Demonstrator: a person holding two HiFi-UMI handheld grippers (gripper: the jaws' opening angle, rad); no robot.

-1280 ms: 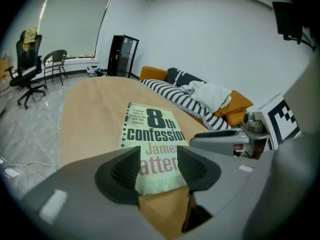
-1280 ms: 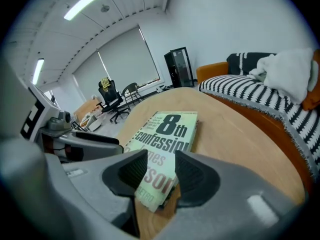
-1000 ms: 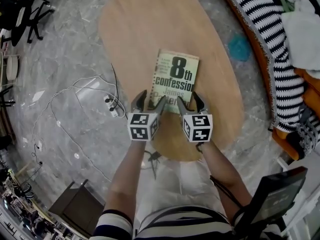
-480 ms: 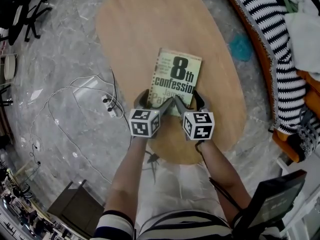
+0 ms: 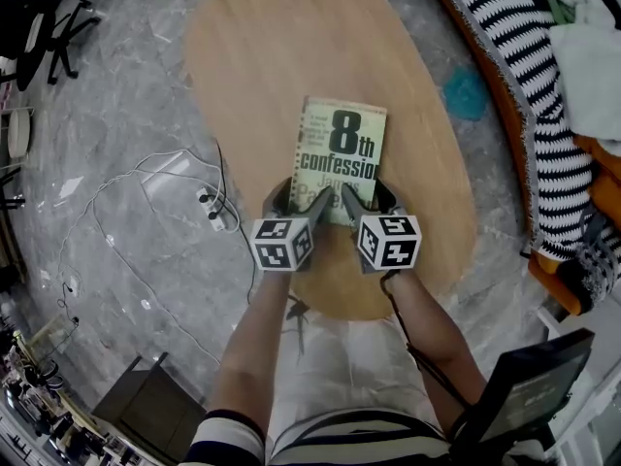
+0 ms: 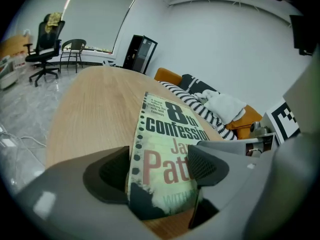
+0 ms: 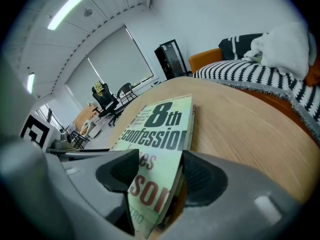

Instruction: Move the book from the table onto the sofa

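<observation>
The paperback book [image 5: 340, 153] lies flat on the oval wooden table [image 5: 281, 56], title up. My left gripper [image 5: 299, 198] straddles its near left corner: one finger sits outside the spine edge, the other over the cover. In the left gripper view the book [image 6: 162, 144] fills the gap between the dark pads, and the jaws are closing. My right gripper [image 5: 367, 198] straddles the near right corner in the same way. Its own view shows the book [image 7: 160, 129] slanting between the pads as those jaws close too. I see no firm pinch on either side.
The orange sofa with a striped blanket [image 5: 543, 115] and white cloth [image 5: 592, 56] runs along the right. A teal patch [image 5: 466, 93] lies on the floor between table and sofa. A power strip with cables [image 5: 218, 207] lies left of the table; office chairs [image 5: 39, 27] stand far left.
Both grippers have slid forward and lower onto the book's near corners, so their fingers now overlap the cover. The book has stayed in place on the table.
</observation>
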